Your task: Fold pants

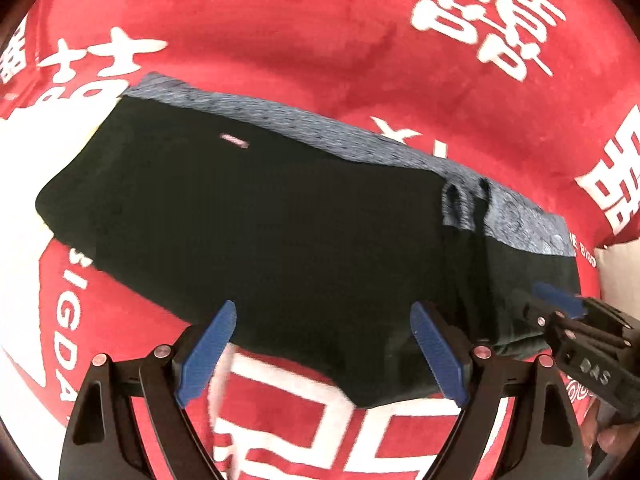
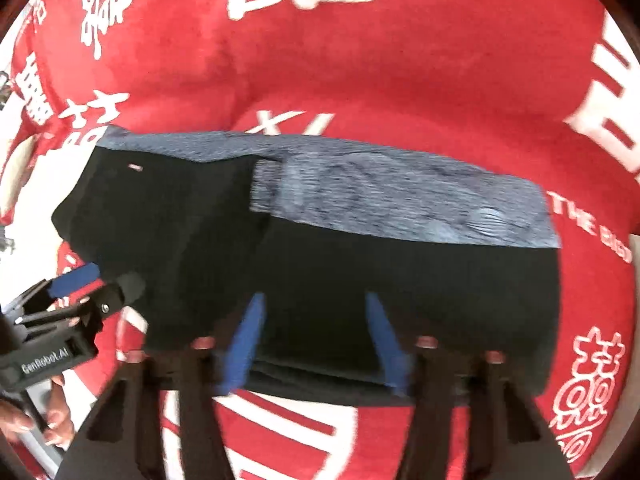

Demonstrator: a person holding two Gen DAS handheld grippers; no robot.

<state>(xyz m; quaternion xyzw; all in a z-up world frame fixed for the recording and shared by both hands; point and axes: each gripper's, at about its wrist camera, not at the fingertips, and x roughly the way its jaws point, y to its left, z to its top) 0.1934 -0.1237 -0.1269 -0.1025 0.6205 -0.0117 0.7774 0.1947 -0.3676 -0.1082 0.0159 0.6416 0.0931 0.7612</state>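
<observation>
Folded black pants (image 2: pixel 312 264) with a grey-blue waistband (image 2: pixel 400 196) lie across the middle of a red blanket (image 2: pixel 360 72) printed with white characters. The right tool (image 2: pixel 316 336) hangs over their lower edge, blue fingers (image 2: pixel 244 344) apart; the left tool (image 2: pixel 80 280) enters at lower left.

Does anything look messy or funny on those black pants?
Mostly tidy. The pants lie folded flat on the red blanket. One small oddity: a grey loop at the grey waistband flops down over the black cloth instead of lying tucked.

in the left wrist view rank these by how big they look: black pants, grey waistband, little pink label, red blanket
1. red blanket
2. black pants
3. grey waistband
4. pink label

The blanket runs past the picture's edges.
</observation>
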